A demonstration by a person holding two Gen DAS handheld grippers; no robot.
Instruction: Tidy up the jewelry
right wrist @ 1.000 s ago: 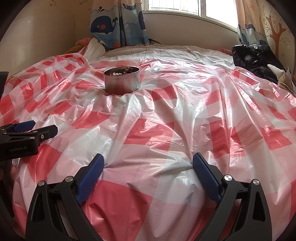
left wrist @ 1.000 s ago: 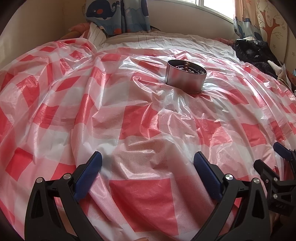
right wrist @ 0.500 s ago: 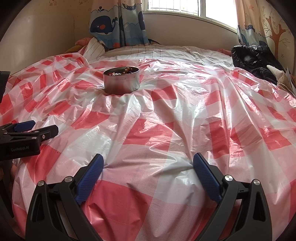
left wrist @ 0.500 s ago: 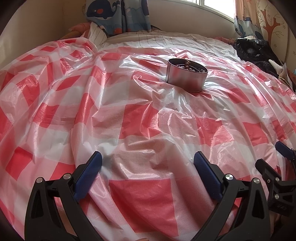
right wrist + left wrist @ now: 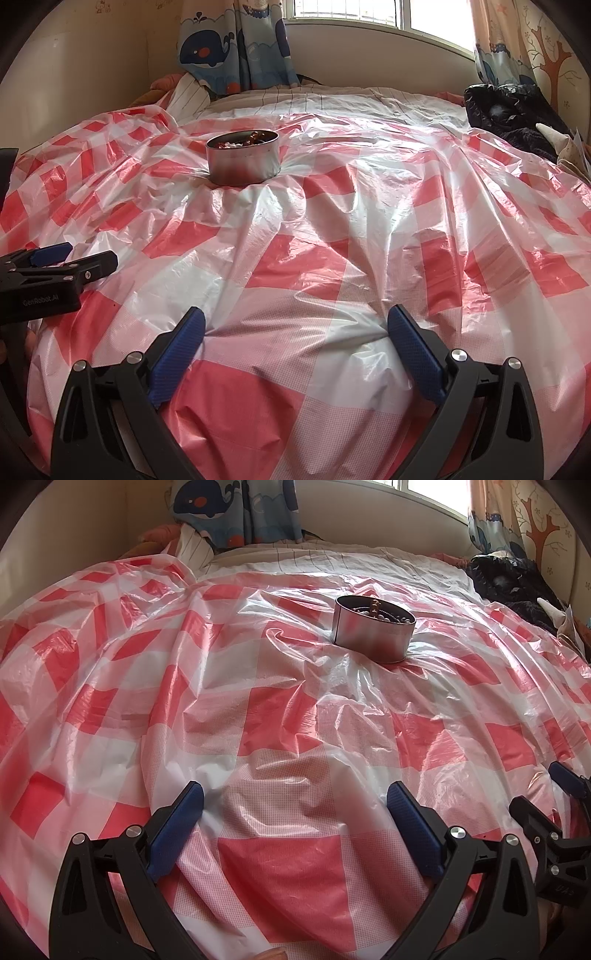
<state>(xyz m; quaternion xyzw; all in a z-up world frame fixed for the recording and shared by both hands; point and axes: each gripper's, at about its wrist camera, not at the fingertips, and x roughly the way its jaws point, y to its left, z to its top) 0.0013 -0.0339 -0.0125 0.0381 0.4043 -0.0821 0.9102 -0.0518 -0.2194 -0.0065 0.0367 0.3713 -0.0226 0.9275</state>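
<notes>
Sitting out in the middle of the bed is a round metal tin point(image 5: 242, 158), open on top, with beads and bits of jewelry point(image 5: 242, 140) heaped inside, some pearly, some amber-brown. It's well ahead of both tools and nothing is touching it.

Under it the bed is covered with a crinkly red-and-white checked plastic sheet point(image 5: 332, 229), puckered around the tin's base. Past the sheet you can see a striped bedsheet point(image 5: 332, 98), then a whale-print curtain point(image 5: 229, 48) and a bright window point(image 5: 347, 11). There's a dark jacket point(image 5: 513, 110) bundled up on the far right by a wall with a tree decal.

Left tongs point(image 5: 295, 814) are spread wide, blue pads empty, low over the sheet. Right tongs point(image 5: 295, 332) same deal, wide open with nothing in them. In the right camera the left tool's black body reads "GenRobot.AI" point(image 5: 40, 301) in white.
</notes>
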